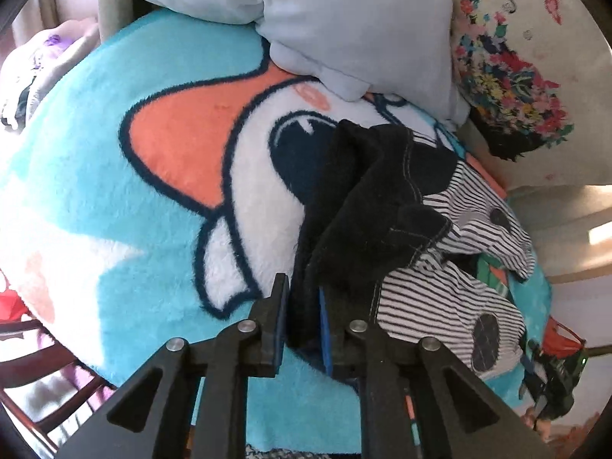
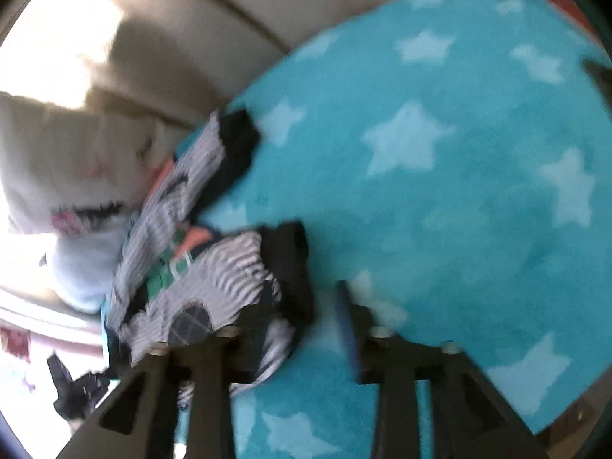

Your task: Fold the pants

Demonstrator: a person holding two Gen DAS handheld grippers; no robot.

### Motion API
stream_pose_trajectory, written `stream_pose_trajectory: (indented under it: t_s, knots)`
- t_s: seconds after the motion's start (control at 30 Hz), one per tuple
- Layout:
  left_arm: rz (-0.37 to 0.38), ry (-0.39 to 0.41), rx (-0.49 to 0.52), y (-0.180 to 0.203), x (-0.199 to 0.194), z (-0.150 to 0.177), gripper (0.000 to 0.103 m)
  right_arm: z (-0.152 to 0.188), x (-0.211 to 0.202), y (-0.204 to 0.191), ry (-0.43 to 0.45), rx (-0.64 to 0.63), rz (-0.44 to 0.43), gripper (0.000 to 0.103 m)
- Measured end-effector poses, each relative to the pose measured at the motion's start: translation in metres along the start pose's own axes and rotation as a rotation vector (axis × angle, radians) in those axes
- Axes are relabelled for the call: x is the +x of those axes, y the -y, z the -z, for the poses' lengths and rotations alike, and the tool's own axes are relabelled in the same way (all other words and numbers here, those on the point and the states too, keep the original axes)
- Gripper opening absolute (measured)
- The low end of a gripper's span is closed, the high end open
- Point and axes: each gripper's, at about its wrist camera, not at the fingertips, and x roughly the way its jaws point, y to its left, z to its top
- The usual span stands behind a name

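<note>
Tongs (image 1: 302,306) seemingly around fuzzy pants (image 1: 367,206)

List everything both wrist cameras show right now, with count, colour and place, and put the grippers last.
striped pants: one, black-and-white stripes with black cuffs and dark round patches, crumpled on the blanket, black cuff end between the left jaws.
fleece blanket: one, turquoise with pale stars and a cartoon print in orange, white and navy, spread under the pants.
pale blue pillow: one, light blue, at the far edge of the blanket.
floral cushion: one, cream with multicoloured flowers, right of the pillow.
wooden chair: one, dark red-brown, lower left, partly seen.
left gripper: one, black with blue pads, jaws closed on the black cuff.
right gripper: one, black, blurred, jaws apart over pants edge and blanket.
</note>
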Motion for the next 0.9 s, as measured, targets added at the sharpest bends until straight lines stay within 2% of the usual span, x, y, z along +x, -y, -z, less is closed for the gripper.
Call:
stream_pose_trajectory:
  t_s: [0.03, 0.13, 0.27, 0.33, 0.4, 0.47, 0.6, 0.7, 0.73, 0.77, 0.83, 0.9]
  knots:
    - [0.01, 0.006, 0.001, -0.004, -0.003, 0.0, 0.02, -0.004, -0.006, -0.006, 0.045, -0.003, 0.016, 0.056]
    - [0.005, 0.033, -0.005, -0.016, -0.015, 0.002, 0.022, -0.028, -0.001, -0.035, 0.101, -0.058, 0.058, 0.056]
    - [-0.006, 0.055, -0.047, -0.035, -0.027, 0.001, 0.022, -0.058, 0.037, -0.073, 0.082, -0.097, 0.062, 0.056]
    - [-0.003, 0.067, -0.063, -0.04, -0.034, -0.003, 0.022, -0.081, 0.073, -0.091, 0.052, -0.111, 0.081, 0.057]
    - [-0.003, 0.085, -0.059, -0.041, -0.04, -0.007, 0.022, -0.091, 0.103, -0.097, 0.013, -0.071, 0.089, 0.056]
    - [-0.01, 0.105, -0.044, -0.038, -0.047, -0.012, 0.022, -0.101, 0.133, -0.098, -0.034, -0.013, 0.063, 0.012]
    - [-0.002, 0.125, -0.001, -0.026, -0.052, -0.023, 0.022, -0.101, 0.129, -0.102, 0.002, -0.023, 0.11, 0.012]
    - [0.002, 0.11, 0.031, -0.011, -0.042, -0.031, 0.022, -0.097, 0.132, -0.099, 0.021, -0.063, 0.209, 0.012]
    - [0.001, 0.099, 0.043, -0.005, -0.037, -0.034, 0.022, -0.098, 0.14, -0.097, 0.003, -0.075, 0.214, 0.015]
    - [0.002, 0.092, 0.054, 0.0, -0.034, -0.036, 0.023, -0.1, 0.146, -0.094, -0.008, -0.07, 0.208, 0.024]
    - [0.02, 0.076, 0.087, 0.018, -0.026, -0.038, 0.023, -0.102, 0.138, -0.092, 0.028, -0.043, 0.209, 0.035]
    - [0.037, 0.07, 0.131, 0.038, -0.02, -0.038, 0.023, -0.1, 0.118, -0.094, 0.103, -0.037, 0.215, 0.035]
